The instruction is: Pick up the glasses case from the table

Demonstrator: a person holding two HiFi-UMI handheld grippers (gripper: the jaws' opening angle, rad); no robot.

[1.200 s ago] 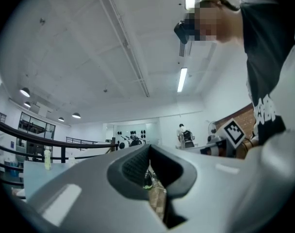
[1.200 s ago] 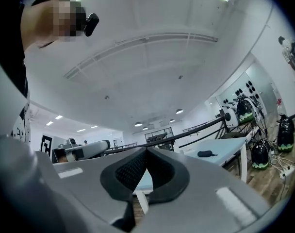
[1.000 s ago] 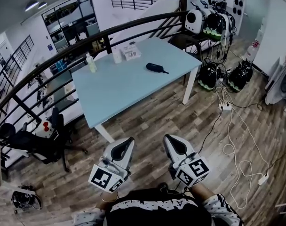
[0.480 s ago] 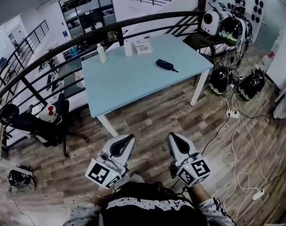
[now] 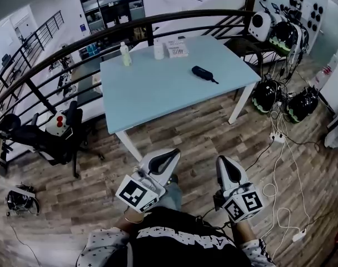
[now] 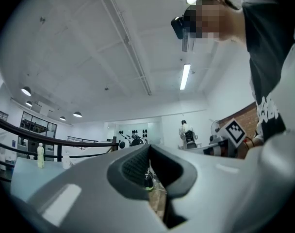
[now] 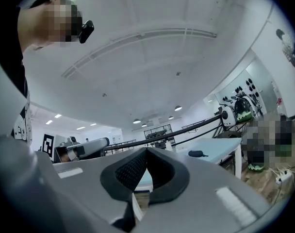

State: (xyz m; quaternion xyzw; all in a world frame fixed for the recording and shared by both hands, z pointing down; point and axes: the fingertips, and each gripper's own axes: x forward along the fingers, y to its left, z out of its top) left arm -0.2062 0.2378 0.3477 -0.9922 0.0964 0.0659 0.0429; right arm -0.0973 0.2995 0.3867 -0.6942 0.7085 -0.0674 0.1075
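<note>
The white lettering across the person's dark shirt (image 5: 177, 239) is too warped to read; nothing else legible.

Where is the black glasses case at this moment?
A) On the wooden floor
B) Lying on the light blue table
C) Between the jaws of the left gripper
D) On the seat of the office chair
B: the glasses case lies flat on the table, near its right side.

Bright room, wood-plank floor (image 5: 202, 132), black railing (image 5: 102, 36)
A light blue worktop (image 5: 158, 88) on white legs stands beside the railing; a black office chair (image 5: 46, 141) sits left of it, white cables (image 5: 280, 171) and a power strip (image 5: 278, 137) trail over the floor at the right, glass-fronted shelving (image 5: 110, 4) stands beyond, and round lamps (image 6: 25, 91) and a tube light (image 6: 185, 76) shine on the white ceiling (image 6: 89, 47)
</note>
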